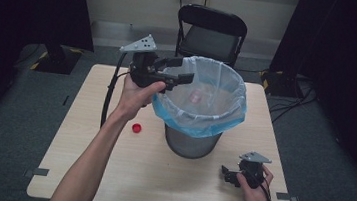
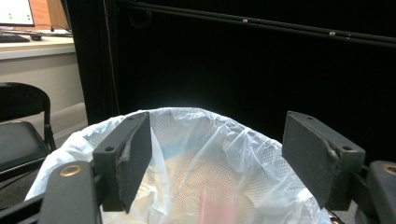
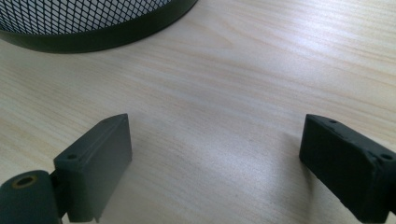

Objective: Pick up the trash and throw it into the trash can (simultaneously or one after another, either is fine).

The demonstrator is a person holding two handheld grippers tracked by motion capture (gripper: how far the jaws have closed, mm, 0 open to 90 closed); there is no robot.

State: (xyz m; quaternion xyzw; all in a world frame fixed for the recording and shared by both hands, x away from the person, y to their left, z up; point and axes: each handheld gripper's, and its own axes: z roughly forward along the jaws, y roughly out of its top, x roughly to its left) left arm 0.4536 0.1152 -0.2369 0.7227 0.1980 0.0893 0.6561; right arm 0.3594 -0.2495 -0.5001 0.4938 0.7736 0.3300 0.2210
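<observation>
A black mesh wastebasket with a pale blue and white plastic liner stands mid-table. A small pink item lies inside it; a blurred pink streak shows low in the left gripper view. My left gripper hovers over the bin's left rim, pointing across the opening. Its jaws are open with nothing between them, the liner beyond my left gripper. A red cap lies on the table left of the bin. My right gripper rests near the front right, open and holding nothing.
The wooden table has bare room in front of the bin. In the right gripper view my right gripper faces bare wood, the bin's base at upper left. A black folding chair stands behind the table, between dark curtains.
</observation>
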